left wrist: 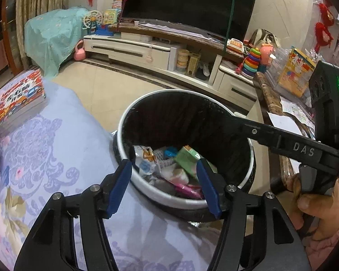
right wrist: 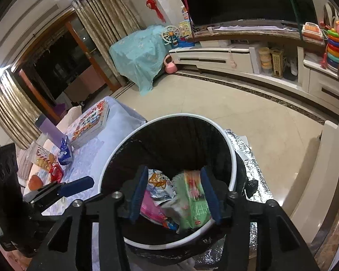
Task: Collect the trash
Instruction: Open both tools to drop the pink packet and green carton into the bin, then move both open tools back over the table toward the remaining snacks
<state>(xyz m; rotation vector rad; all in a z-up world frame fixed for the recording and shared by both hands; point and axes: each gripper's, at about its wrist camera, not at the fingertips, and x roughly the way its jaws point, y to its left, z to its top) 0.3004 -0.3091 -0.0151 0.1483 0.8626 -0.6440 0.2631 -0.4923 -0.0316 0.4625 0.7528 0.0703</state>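
Living room, tiled floor, TV cabinet (right wrist: 214,55) at the back. I had both grippers hovering over the bin (left wrist: 133,178), which stood on the floor against the near edge of the cloth-covered worktop (left wrist: 56,149). Left gripper (left wrist: 165,180): fingers (left wrist: 121,187) apart, nothing between them, only the bin contents visible below. Right gripper (right wrist: 174,194): fingers (right wrist: 209,192) also apart and empty, poised above the bin mouth.

Done so far, I judged: several pieces were already in the black liner, a green carton (right wrist: 195,199), a pink wrapper (right wrist: 151,210), and a printed snack bag (right wrist: 159,184) among them.

Left to do: on the worktop's far side, in the right wrist view, I saw a blue wrapper (right wrist: 64,150), a red wrapper (right wrist: 56,173), a biscuit packet (right wrist: 44,157) and an orange round thing (right wrist: 35,181), all well apart from the bin. Whether the biscuit packet counted as trash I couldn't tell. A stack of books (left wrist: 19,101) sat at the worktop's far corner, likely not trash. Roughly midway, I reckoned.
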